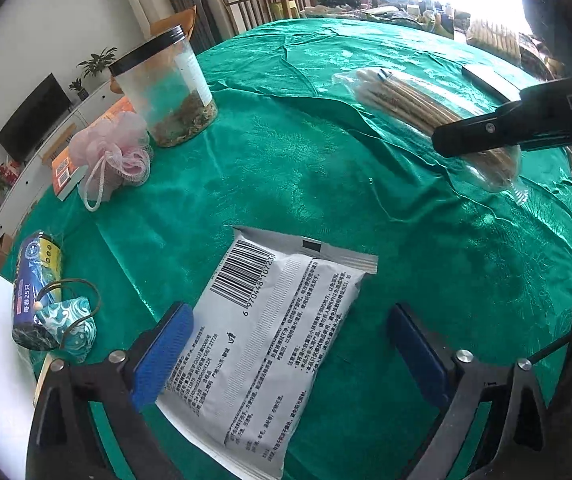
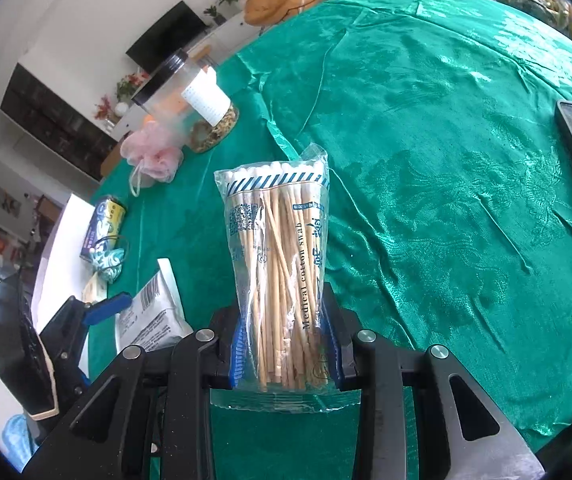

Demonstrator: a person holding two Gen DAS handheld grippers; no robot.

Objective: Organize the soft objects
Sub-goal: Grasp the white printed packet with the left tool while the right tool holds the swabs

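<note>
**Right gripper holding the swab bag, left gripper open over the wipes pack**

The right gripper (image 2: 286, 354) is pressing its two blue pads against the lower part of the bag of cotton swabs (image 2: 280, 276), so it is closed on the bag. The bag is pointing forward from the gripper, and its lower part is pinched narrower between the pads. In the left wrist view this gripper is coming in from the right side, above the green table (image 1: 425, 248).

The left gripper (image 1: 286, 364) is standing wide open. Its left pad is lying over the left edge of the white wipes pack (image 1: 274, 344), while the right pad is apart from it. The pack is lying flat on the table, barcode side up, between the two fingers.

Farther to the left, a pink bath pouf (image 1: 116, 150) is resting just beside a clear jar (image 1: 166, 88).
</note>
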